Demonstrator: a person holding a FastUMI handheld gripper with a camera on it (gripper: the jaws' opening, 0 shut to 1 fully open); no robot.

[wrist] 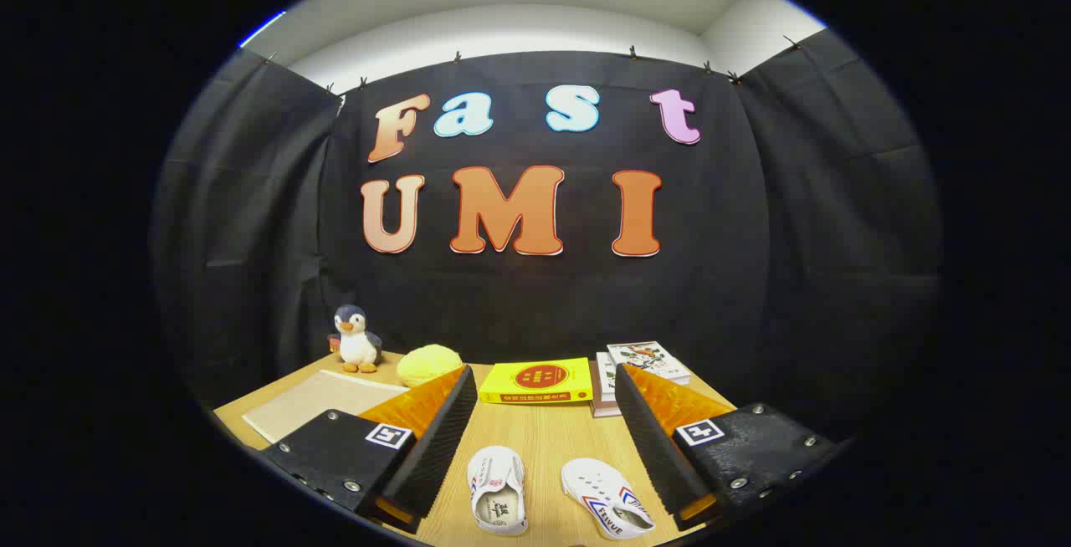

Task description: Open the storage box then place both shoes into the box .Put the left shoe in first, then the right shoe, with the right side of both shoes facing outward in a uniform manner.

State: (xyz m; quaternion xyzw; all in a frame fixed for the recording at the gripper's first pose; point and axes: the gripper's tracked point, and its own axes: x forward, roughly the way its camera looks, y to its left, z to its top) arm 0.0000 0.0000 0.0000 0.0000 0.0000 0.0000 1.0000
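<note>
Gripper [544, 413] in your hand: fingers spread wide, nothing between pads, held above table [544, 438]. Two white shoes lie on table between fingers: left one [497, 490], right one [609, 509], slightly apart. Beyond fingertips: yellow book [537, 380], book stack [644, 363]. Ball [427, 363] and penguin [357, 338] further left; flat board [322, 401] behind your left finger.

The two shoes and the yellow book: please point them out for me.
Left-hand shoe [497, 491], gripper view, on its white upper.
Right-hand shoe [606, 503], gripper view, on its striped side.
Yellow book [537, 380], gripper view, on its front cover.
</note>
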